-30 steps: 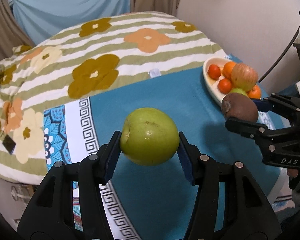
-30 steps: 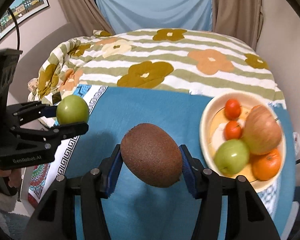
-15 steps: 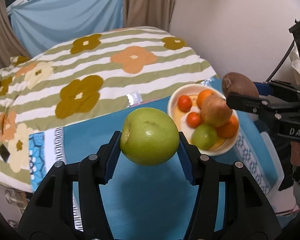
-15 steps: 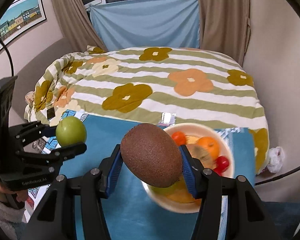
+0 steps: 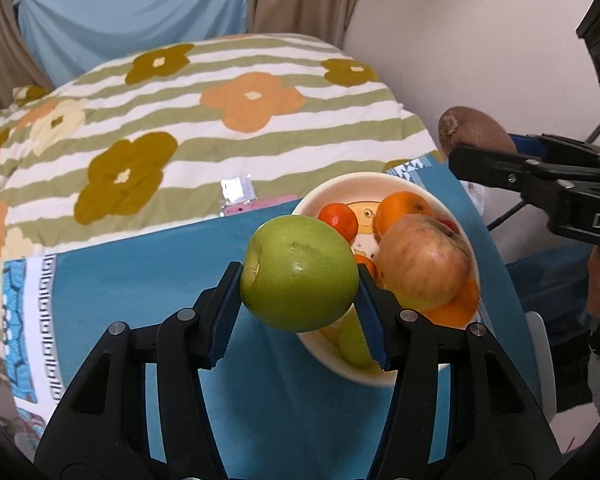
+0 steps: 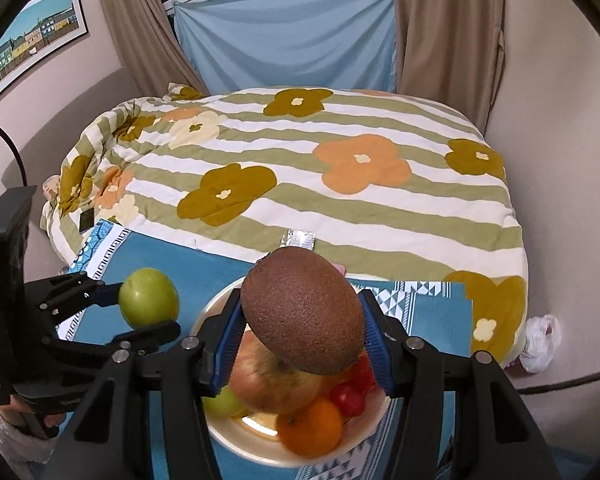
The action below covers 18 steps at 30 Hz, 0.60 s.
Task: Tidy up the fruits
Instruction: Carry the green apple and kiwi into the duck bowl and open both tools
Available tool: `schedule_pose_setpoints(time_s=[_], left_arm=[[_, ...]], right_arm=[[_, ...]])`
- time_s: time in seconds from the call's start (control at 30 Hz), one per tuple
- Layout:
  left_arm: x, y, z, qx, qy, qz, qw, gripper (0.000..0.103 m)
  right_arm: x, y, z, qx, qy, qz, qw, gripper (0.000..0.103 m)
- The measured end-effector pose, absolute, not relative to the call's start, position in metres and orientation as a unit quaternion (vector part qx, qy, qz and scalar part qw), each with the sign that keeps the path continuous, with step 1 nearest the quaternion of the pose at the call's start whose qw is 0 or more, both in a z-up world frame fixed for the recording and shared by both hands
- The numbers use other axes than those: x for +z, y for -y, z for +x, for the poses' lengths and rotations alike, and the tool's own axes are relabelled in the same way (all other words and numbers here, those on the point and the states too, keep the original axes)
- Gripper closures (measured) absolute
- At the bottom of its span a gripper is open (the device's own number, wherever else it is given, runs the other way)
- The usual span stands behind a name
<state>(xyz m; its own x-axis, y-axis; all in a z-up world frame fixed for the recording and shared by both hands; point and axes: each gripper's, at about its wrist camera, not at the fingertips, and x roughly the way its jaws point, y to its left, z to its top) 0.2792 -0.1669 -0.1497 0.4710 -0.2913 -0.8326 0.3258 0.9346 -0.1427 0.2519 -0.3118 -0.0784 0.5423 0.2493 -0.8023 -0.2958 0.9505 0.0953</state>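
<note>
1. A bedroom: a bed (image 6: 340, 184) under a striped quilt with big flowers, a blue sheet (image 6: 288, 36) hung between tan curtains, and a framed picture (image 6: 32, 40) on the wall at left. In front of the bed lies a teal cloth (image 5: 148, 280) with a patterned border, carrying a cream bowl (image 5: 364, 184).
2. The left claw (image 5: 299, 276) is clamped on a green apple (image 5: 299, 272). Both blue pads press its sides, and its stem dimple faces the left pad, so its core runs crosswise between the fingers.
3. In the left wrist view the apple hangs above the teal cloth at the near left rim of the bowl, partly covering it.
4. The right claw (image 6: 302, 316) is clamped on a brown kiwi (image 6: 302, 312). The kiwi's long axis is tilted, upper end toward the bed and lower end toward the right pad.
5. In the right wrist view the kiwi is held over the bowl (image 6: 236, 444), above the fruit lying in it.
6. In the bowl lie a large reddish apple (image 5: 424, 260), oranges (image 6: 310, 428), small red fruits (image 6: 348, 400) and a pale green fruit (image 6: 220, 404).
7. Seen from the left wrist, the kiwi (image 5: 476, 134) sits up right of the bowl, beyond its far rim.
8. A small foil packet (image 6: 300, 238) lies on the quilt just behind the bowl.
</note>
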Motion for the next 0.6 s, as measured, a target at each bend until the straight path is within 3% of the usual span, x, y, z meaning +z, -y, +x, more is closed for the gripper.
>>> schedule_pose_setpoints(time_s=[0.37, 0.4, 0.43, 0.47, 0.6], left_arm=[[-0.180, 0.184, 0.299, -0.163, -0.504, 0.008, 0.848, 0.042], [-0.179, 0.184, 0.299, -0.164, -0.501, 0.003, 0.850, 0.029], [-0.177, 0.182, 0.299, -0.159, -0.497, -0.001, 0.853, 0.007], [-0.173, 0.179, 0.298, -0.153, -0.490, -0.006, 0.858, 0.000], [-0.161, 0.168, 0.298, -0.149, -0.475, -0.028, 0.867, 0.000]], right_arm=[[-0.102, 0.324, 0.280, 0.191, -0.467, -0.025, 0.863, 0.052], [-0.103, 0.325, 0.282, 0.193, -0.469, -0.023, 0.862, 0.052], [-0.104, 0.326, 0.284, 0.195, -0.470, -0.021, 0.861, 0.052], [-0.104, 0.327, 0.285, 0.197, -0.471, -0.018, 0.860, 0.052], [-0.105, 0.329, 0.291, 0.204, -0.473, -0.013, 0.857, 0.052]])
